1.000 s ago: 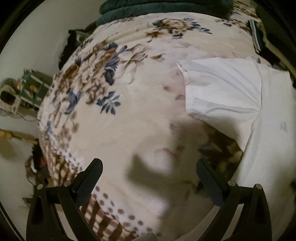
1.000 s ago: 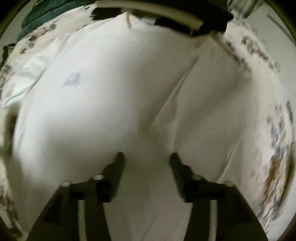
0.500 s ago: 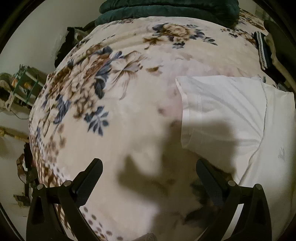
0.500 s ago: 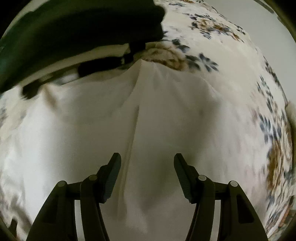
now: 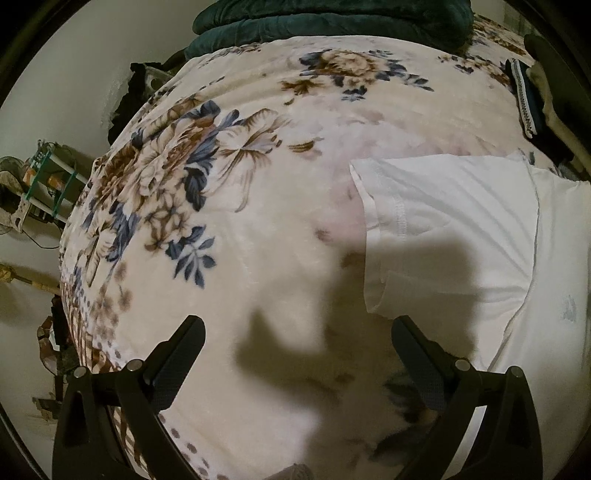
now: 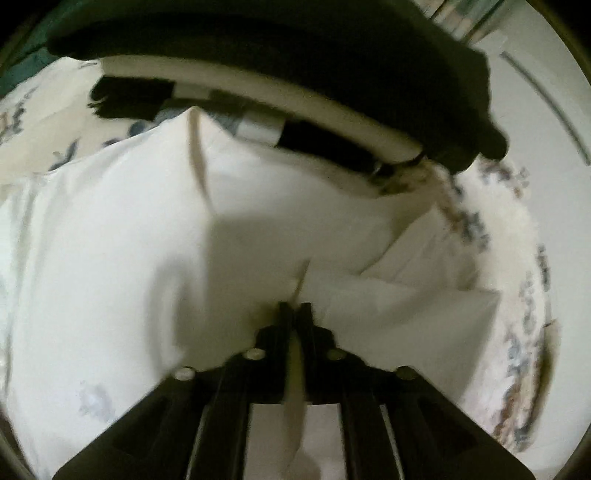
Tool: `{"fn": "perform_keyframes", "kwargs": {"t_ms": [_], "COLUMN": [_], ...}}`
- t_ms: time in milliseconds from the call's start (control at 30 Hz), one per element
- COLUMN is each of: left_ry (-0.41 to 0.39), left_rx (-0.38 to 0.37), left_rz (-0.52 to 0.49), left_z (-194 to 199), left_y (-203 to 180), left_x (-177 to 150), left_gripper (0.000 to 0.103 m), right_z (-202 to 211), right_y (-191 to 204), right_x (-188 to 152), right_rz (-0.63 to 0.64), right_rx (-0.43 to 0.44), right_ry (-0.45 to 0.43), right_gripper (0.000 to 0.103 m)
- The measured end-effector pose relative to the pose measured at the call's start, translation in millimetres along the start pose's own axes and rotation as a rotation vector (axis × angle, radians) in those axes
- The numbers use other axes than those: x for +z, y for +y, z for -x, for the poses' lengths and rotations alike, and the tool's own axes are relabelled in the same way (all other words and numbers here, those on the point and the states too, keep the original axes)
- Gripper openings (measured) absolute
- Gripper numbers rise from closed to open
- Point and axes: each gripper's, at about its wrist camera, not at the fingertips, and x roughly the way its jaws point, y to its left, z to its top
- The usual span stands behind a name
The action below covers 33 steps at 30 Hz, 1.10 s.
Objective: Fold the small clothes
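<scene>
A small white T-shirt (image 5: 461, 229) lies on a floral blanket (image 5: 258, 184). In the left wrist view its sleeve spreads flat at the right, hem toward the middle. My left gripper (image 5: 299, 354) is open and empty just above the blanket, its right finger near the sleeve's lower corner. In the right wrist view the white T-shirt (image 6: 147, 258) fills the frame. My right gripper (image 6: 295, 310) is shut on a fold of the shirt, and the cloth is pulled up into a ridge between the fingers.
A dark green quilt (image 5: 332, 18) lies at the far end of the bed. Dark and white garments (image 6: 295, 74) lie piled beyond the shirt. A wall and a cluttered shelf (image 5: 40, 184) stand left of the bed edge.
My right gripper swung over the shirt and closed on a fold of it. My left gripper moved forward toward the sleeve and stayed open.
</scene>
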Motion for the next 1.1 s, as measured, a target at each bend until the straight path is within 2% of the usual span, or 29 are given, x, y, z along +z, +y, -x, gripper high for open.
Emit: {"fn": "perform_keyframes", "kwargs": {"t_ms": [67,100,133,167,200,267,300,367,433,500,533,567,600,633,667,733,833,933,1000,1100], "left_ry": [0.002,0.012,0.033,0.051,0.086,0.137,0.171,0.218,0.237,0.234,0.218,0.209,0.202,0.195,0.185,0.109,-0.037,-0.144,-0.175,-0.14], "left_rx": [-0.029,-0.06,-0.113,-0.149,-0.222,-0.33,-0.411,-0.53,-0.631,-0.678,-0.69,-0.684,-0.671,-0.667,-0.651,-0.602,-0.529,-0.522,-0.557,-0.561], "left_rz": [0.013,0.024,0.046,0.064,0.102,0.181,0.244,0.365,0.476,0.552,0.58,0.592,0.593,0.591,0.581,0.493,0.249,-0.008,-0.18,-0.386], "left_z": [1,1,0,-2,-7,-15,-24,-38,-51,-59,-61,-63,-65,-66,-66,-50,-9,37,62,75], "left_y": [4,6,9,11,14,17,19,21,20,18,16,13,9,6,3,-6,-36,-85,-126,-178], "left_x": [1,2,1,2,1,0,-1,-2,0,6,10,14,21,24,29,39,51,42,22,-15], "left_gripper": [0.103,0.103,0.103,0.103,0.103,0.103,0.103,0.098,0.097,0.094,0.08,0.055,0.037,0.008,0.005,0.004,0.004,0.004,0.004,0.009], "right_z": [14,21,28,34,37,44,48,38,27,15,10,4,1,-2,-3,-3,-7,-7,-7,-6], "right_y": [-23,-38,-53,-70,-84,-107,-112,-130,-141,-149,-153,-156,-157,-158,-158,-158,-155,-157,-162,-163], "right_x": [-13,-21,-32,-46,-60,-93,-108,-136,-157,-177,-183,-188,-190,-192,-192,-191,-185,-188,-191,-196], "right_rz": [-0.081,-0.136,-0.193,-0.249,-0.294,-0.385,-0.42,-0.489,-0.553,-0.626,-0.657,-0.686,-0.7,-0.711,-0.719,-0.723,-0.726,-0.738,-0.741,-0.738], "right_rx": [0.147,0.219,0.281,0.315,0.327,0.338,0.336,0.321,0.316,0.324,0.334,0.337,0.335,0.331,0.321,0.309,0.309,0.321,0.322,0.322], "right_ry": [0.011,0.018,0.025,0.035,0.051,0.096,0.117,0.174,0.219,0.256,0.261,0.265,0.267,0.265,0.261,0.253,0.243,0.235,0.231,0.236], "right_gripper": [0.067,0.072,0.074,0.074,0.074,0.074,0.074,0.074,0.074,0.074,0.074,0.074,0.074,0.074,0.074,0.074,0.074,0.074,0.074,0.074]}}
